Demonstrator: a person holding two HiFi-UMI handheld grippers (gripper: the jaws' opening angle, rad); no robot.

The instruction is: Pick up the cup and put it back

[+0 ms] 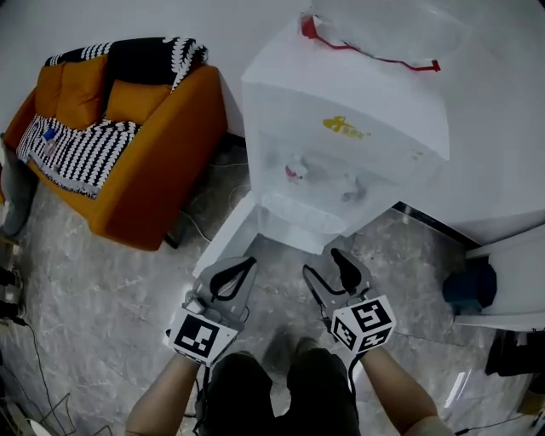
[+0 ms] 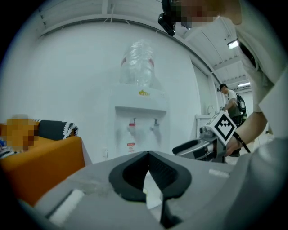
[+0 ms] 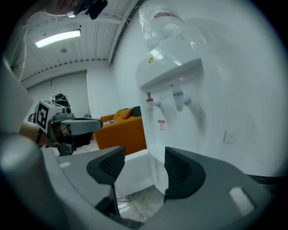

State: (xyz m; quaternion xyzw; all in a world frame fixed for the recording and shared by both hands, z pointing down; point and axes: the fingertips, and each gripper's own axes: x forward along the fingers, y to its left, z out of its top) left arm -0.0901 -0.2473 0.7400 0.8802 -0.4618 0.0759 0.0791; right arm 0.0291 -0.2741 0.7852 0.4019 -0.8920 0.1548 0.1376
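We see a clear bottle upturned on the white dispenser; how full it is we cannot tell. Only the left gripper view shows a person standing far off. We cannot make out the cup anywhere. The left gripper has its tips together on nothing; the right gripper jaws stand apart, empty

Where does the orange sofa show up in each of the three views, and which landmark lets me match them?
Head view: orange sofa at upper left, left of the water dispenser.
Left gripper view: lower left edge, left of the dispenser.
Right gripper view: centre left, left of the dispenser.
Shared landmark: the white water dispenser.
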